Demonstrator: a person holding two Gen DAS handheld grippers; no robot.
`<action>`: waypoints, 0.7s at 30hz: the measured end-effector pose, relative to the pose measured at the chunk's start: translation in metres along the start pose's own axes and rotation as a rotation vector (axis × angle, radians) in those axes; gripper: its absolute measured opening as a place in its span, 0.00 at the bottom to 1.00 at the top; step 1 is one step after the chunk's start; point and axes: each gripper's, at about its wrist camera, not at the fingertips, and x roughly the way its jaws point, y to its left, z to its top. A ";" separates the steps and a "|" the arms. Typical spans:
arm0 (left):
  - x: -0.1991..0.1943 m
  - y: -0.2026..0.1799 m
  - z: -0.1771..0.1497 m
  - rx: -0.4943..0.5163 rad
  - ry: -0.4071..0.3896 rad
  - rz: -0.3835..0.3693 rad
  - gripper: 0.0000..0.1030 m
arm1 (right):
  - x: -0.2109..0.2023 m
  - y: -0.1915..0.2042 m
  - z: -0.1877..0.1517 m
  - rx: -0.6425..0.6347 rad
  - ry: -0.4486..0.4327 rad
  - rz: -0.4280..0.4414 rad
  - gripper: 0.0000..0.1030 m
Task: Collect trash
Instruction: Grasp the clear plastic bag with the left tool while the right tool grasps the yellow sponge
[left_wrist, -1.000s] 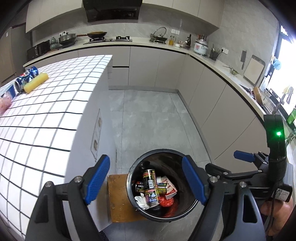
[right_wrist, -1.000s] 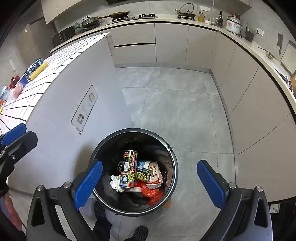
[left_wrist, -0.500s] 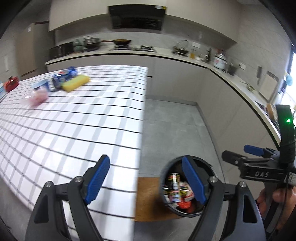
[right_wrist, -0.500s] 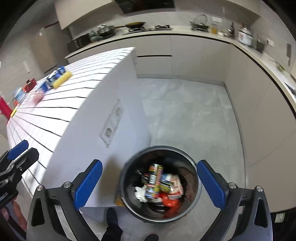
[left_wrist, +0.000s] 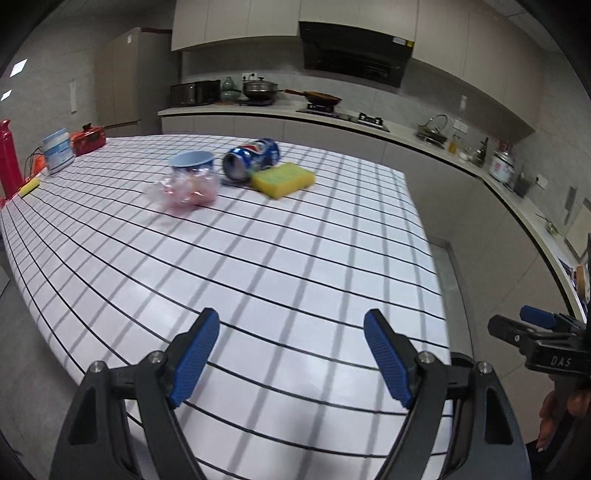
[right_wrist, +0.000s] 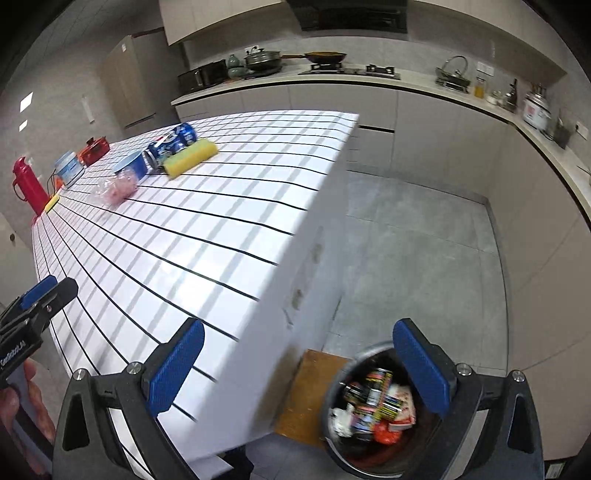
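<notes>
Trash sits far back on the bench (left_wrist: 295, 258): a blue soda can (left_wrist: 251, 158) on its side, a yellow sponge (left_wrist: 283, 180) touching it, and a clear pink bag (left_wrist: 186, 188) with a light blue bowl (left_wrist: 192, 159) just behind it. The bench has a white top with black lines like squares. The black trash bin (right_wrist: 369, 413) stands on the floor by the end of the bench, next to a brown mat (right_wrist: 306, 395). It has cans, wrappers and a white tissue inside. The left gripper (left_wrist: 291, 358) hangs over the near part of the bench. Its blue jaws are wide apart with nothing between them. The right gripper (right_wrist: 299, 365) hangs over the bench edge and the bin. Its blue jaws are wide apart too and hold nothing. At the far left end of the bench stand a red flask (left_wrist: 8, 155), a white tub (left_wrist: 58, 149) and a small red pot (left_wrist: 88, 138). Behind is a long kitchen counter (left_wrist: 258, 110) with pots and a stove.
</notes>
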 end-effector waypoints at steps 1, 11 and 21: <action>0.004 0.010 0.004 -0.005 -0.002 0.009 0.79 | 0.005 0.010 0.006 -0.004 0.003 0.001 1.00; 0.054 0.096 0.054 -0.039 0.023 0.027 0.79 | 0.058 0.099 0.066 -0.028 0.023 0.008 1.00; 0.106 0.142 0.097 -0.015 0.061 -0.028 0.82 | 0.111 0.163 0.114 -0.019 0.045 -0.005 1.00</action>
